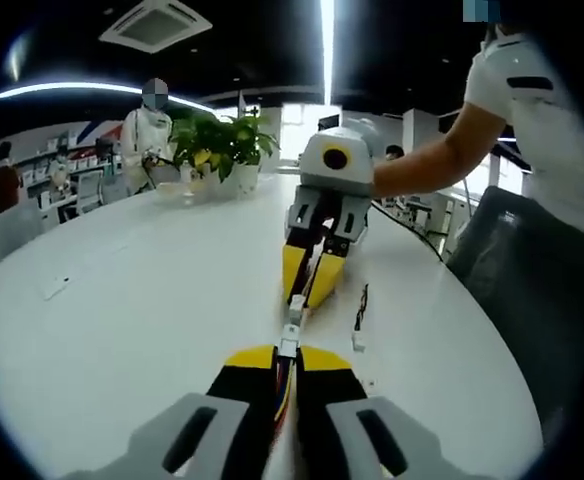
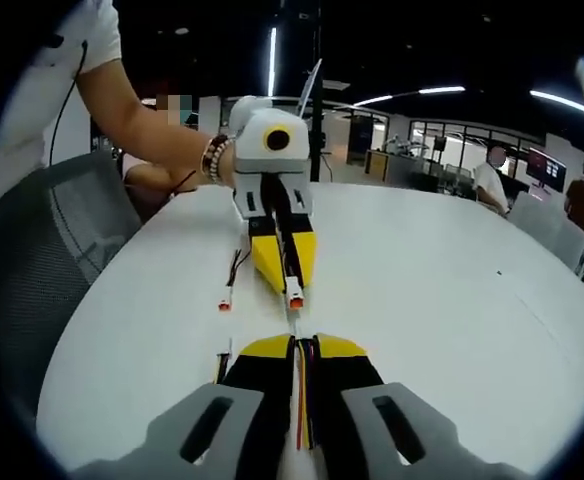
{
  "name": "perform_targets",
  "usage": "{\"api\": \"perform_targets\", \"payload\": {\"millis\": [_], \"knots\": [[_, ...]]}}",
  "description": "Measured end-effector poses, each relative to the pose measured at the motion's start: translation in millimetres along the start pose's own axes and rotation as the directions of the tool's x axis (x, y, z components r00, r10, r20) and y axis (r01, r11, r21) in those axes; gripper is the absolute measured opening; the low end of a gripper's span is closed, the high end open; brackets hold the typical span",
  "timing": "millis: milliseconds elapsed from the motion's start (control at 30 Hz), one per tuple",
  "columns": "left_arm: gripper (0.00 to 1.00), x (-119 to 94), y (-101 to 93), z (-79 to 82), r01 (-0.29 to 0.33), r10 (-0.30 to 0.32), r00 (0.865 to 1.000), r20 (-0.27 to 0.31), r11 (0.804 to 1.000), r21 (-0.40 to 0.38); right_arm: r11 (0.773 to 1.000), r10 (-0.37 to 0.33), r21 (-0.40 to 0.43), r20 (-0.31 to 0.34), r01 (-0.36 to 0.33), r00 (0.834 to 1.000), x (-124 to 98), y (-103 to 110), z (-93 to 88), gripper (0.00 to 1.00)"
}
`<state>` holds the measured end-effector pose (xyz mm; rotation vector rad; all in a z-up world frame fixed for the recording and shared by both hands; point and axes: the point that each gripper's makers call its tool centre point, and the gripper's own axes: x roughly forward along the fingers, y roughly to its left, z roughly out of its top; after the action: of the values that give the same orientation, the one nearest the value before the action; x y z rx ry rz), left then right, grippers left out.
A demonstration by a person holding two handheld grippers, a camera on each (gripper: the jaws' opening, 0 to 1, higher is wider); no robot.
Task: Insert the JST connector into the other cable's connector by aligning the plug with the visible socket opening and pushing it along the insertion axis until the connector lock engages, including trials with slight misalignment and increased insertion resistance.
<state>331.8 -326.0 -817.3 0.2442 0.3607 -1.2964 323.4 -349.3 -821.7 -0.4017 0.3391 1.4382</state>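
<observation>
The connector (image 1: 290, 338) sits between the two grippers, above the white table (image 1: 152, 330), near its edge where the person sits. In the left gripper view, the left gripper (image 1: 288, 362) has its fingers clenched on a cable (image 1: 284, 385) of red and yellow wires, whose white plug points at the right gripper (image 1: 310, 290) opposite. In the right gripper view, the right gripper (image 2: 302, 345) grasps its own cable (image 2: 303, 400) between closed fingers, and the left gripper (image 2: 290, 283) faces it with an orange-tipped plug (image 2: 295, 297) at its tips. Whether the two ends are fully mated I cannot tell. A spare cable (image 2: 230, 285) lies on the table just beside the grippers, toward the person's edge. A potted plant (image 1: 222, 145) stands at the far edge.
</observation>
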Motion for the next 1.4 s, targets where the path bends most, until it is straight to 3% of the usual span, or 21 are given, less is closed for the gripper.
{"api": "perform_targets", "payload": {"millis": [433, 1033, 1400], "knots": [[0.0, -1.3, -2.7, 10.9, 0.011, -0.011, 1.0, 0.02, 1.0, 0.02, 1.0, 0.006, -0.03, 0.016, -0.005, 1.0, 1.1, 2.7, 11.5, 0.03], [0.0, -7.2, 4.0, 9.3, 0.012, -0.013, 0.999, 0.031, 1.0, 0.014, 0.999, 0.006, -0.046, 0.029, -0.005, 1.0, 2.5, 2.8, 18.3, 0.03], [0.0, -4.0, -1.7, 10.9, 0.015, -0.016, 1.0, 0.019, 1.0, 0.022, 0.998, 0.018, -0.065, 0.022, -0.017, 1.0, 5.8, 6.0, 18.4, 0.03]]}}
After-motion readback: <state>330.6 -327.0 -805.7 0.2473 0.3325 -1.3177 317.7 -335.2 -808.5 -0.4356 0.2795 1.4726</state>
